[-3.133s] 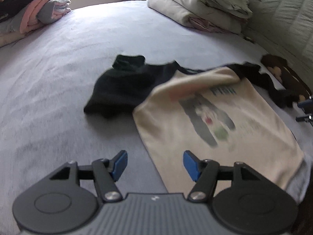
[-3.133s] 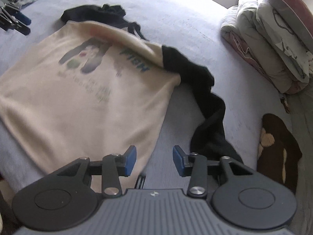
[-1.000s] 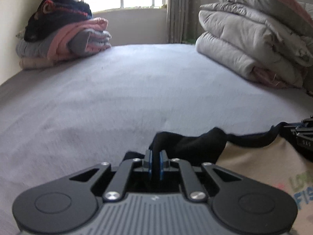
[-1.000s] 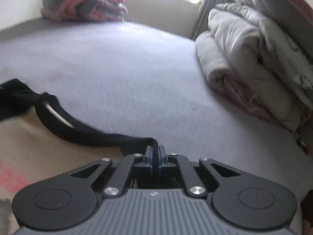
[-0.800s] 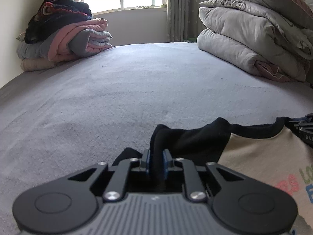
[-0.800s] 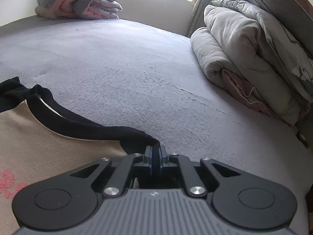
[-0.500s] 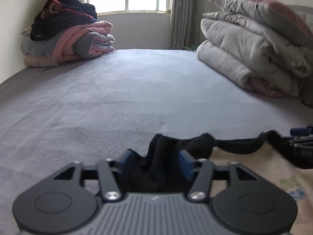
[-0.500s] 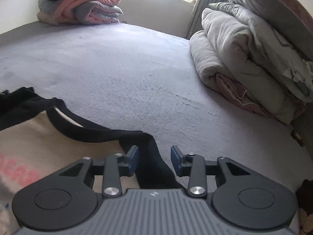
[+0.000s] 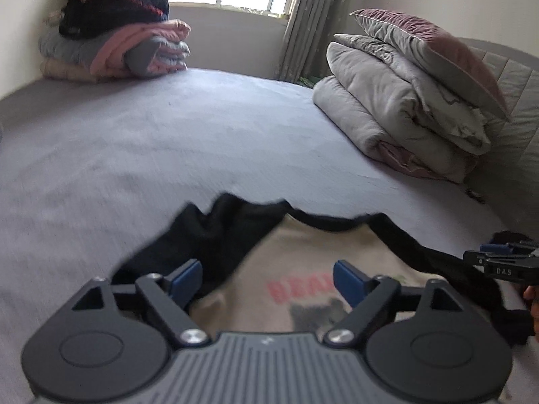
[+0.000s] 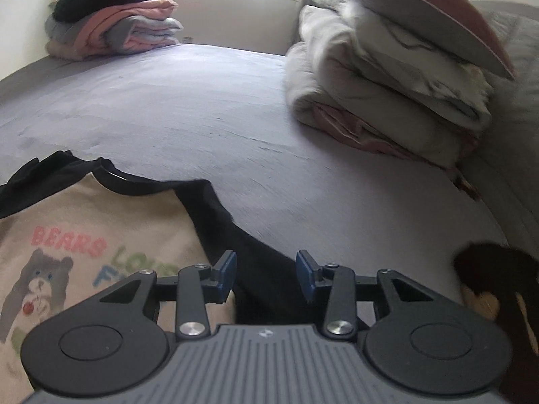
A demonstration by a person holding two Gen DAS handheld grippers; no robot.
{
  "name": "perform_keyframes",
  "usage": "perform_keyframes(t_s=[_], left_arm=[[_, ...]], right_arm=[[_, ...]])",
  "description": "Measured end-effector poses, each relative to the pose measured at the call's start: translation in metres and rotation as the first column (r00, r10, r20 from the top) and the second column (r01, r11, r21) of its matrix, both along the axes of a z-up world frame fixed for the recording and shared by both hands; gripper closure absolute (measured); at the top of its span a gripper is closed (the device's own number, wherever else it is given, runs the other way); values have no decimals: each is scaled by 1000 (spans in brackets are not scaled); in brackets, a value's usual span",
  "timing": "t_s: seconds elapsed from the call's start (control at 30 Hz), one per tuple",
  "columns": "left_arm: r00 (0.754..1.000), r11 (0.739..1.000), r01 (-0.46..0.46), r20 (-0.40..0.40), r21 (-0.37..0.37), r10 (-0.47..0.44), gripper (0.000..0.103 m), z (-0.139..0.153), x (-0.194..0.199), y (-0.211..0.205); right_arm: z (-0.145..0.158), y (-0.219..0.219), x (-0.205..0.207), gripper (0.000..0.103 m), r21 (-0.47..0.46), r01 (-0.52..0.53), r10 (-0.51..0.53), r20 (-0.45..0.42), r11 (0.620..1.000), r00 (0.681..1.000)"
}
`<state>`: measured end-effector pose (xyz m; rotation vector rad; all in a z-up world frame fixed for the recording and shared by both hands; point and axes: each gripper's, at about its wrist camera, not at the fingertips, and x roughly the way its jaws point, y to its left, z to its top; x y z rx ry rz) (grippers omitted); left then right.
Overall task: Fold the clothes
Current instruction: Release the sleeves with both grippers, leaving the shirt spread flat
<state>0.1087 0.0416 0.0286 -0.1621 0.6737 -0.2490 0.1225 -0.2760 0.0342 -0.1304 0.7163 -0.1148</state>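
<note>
A beige T-shirt [image 9: 303, 262] with black sleeves and a bear print lies face up on the lilac-grey bed [image 9: 168, 141]; the print [image 10: 43, 279] shows in the right wrist view. My left gripper [image 9: 267, 281] hovers over the shirt's left shoulder. Its jaws are opening wide, with nothing pressed between the blue pads [image 9: 187, 279]. My right gripper [image 10: 266, 276] stands open above the black right sleeve [image 10: 256, 269], which lies loose on the bed under the gap, apart from both pads. The right gripper [image 9: 478, 252] also shows at the edge of the left wrist view.
A stack of folded clothes [image 9: 114, 47] sits at the bed's far left corner under the window. Folded grey duvets with a pillow on top [image 9: 404, 118] lie at the right by the headboard. A brown plush thing [image 10: 488, 286] lies to the right of the sleeve.
Both grippers were shut on the black shoulders of the shirt. Both have let go, opened, and pulled back and upward; the shirt now lies spread on the bed.
</note>
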Motion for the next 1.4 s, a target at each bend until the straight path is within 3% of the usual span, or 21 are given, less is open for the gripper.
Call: perform_keyframes(t_s=[0.2, 0.33, 0.47, 0.57, 0.67, 0.8, 1.0, 1.1, 1.23, 1.37, 1.4], left_arm=[[998, 997, 39, -47, -62, -42, 16, -16, -30, -20], [992, 992, 122, -38, -38, -123, 16, -29, -44, -46], [975, 975, 221, 33, -14, -221, 16, -45, -56, -68], [970, 970, 241, 42, 9, -241, 16, -60, -59, -76], [970, 972, 236, 63, 21, -237, 16, -71, -61, -80], [970, 973, 228, 70, 44, -231, 16, -82, -59, -85], [965, 962, 245, 65, 118, -254, 9, -95, -62, -95], [963, 959, 252, 63, 132, -262, 6, -96, -62, -96], [961, 957, 262, 57, 126, -270, 3, -98, -61, -96], [959, 952, 268, 53, 148, -279, 1, -100, -61, -101], [959, 952, 268, 53, 148, -279, 0, -99, -61, -101]], right_arm=[[3, -30, -50, 60, 11, 94, -94, -7, 995, 996], [1, -58, -88, 55, 69, 172, -172, -5, 983, 985], [-4, -86, -114, 54, 53, 252, -253, 7, 966, 968], [-5, -110, -130, 52, 45, 304, -305, 34, 952, 952], [-9, -135, -141, 51, 93, 348, -354, 57, 933, 933], [-25, -170, -146, 51, 237, 383, -399, 22, 893, 917], [-39, -196, -145, 51, 450, 369, -399, -30, 813, 916], [-35, -200, -152, 51, 524, 331, -381, -12, 785, 924], [-31, -197, -159, 51, 554, 286, -350, 10, 782, 937], [-44, -190, -151, 51, 512, 308, -330, -50, 802, 943], [-48, -187, -147, 57, 499, 306, -318, -62, 811, 946]])
